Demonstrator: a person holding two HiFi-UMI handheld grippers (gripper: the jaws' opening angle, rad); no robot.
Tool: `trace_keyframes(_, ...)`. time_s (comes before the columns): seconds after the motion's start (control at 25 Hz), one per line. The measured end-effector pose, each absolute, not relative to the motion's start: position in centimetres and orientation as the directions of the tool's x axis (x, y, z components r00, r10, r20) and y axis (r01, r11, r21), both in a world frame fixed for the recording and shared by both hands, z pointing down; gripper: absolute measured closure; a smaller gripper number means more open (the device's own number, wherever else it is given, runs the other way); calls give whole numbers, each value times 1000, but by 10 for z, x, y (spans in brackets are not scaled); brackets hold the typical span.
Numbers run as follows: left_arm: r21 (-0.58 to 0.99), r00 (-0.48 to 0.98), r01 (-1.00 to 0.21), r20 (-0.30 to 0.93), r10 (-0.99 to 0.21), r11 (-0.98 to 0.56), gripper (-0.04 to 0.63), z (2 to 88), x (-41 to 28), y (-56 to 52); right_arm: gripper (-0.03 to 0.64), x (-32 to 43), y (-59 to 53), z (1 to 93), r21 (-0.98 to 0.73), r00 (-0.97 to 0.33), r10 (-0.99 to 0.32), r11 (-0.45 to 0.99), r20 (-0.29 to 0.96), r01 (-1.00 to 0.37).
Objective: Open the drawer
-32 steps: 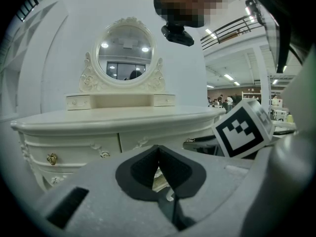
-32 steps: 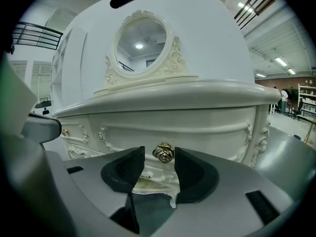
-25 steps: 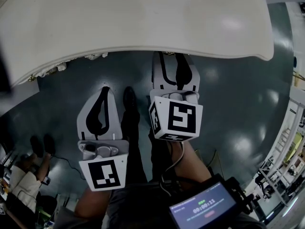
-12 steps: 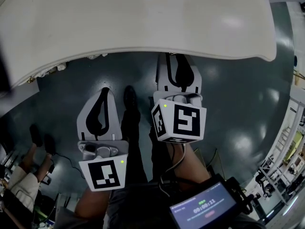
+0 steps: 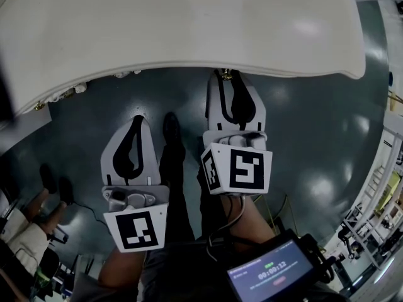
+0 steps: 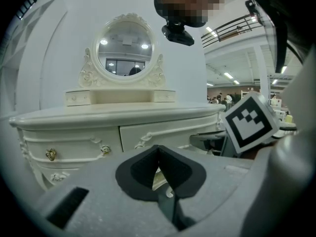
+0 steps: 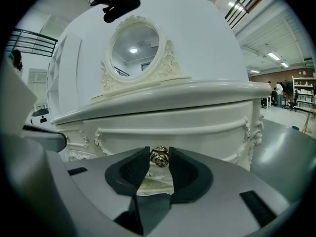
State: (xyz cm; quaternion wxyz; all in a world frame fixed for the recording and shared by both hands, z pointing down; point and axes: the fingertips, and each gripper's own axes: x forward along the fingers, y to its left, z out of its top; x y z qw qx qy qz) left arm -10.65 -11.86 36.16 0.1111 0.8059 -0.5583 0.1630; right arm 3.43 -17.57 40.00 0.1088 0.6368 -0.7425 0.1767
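Although the right hand-held gripper point(image 7: 159, 158) has just been closing and pinches the knob point(image 7: 159, 154) on the drawer point(image 7: 202, 132) front — only by its tips — a skewed pull could slip off it.

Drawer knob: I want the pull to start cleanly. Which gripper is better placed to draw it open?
Right. The right gripper has just been closing its jaws and now pinches the brass knob on the drawer front. The left gripper is shut on nothing, held back from the dresser.
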Motion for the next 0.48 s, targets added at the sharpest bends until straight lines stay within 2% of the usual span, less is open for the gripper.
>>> trace_keyframes(0.48,-7,328,-934,376,-866,-357,580,362,-99,-113,492,34,-160,406,-130,-185,-899,145,397,-981)
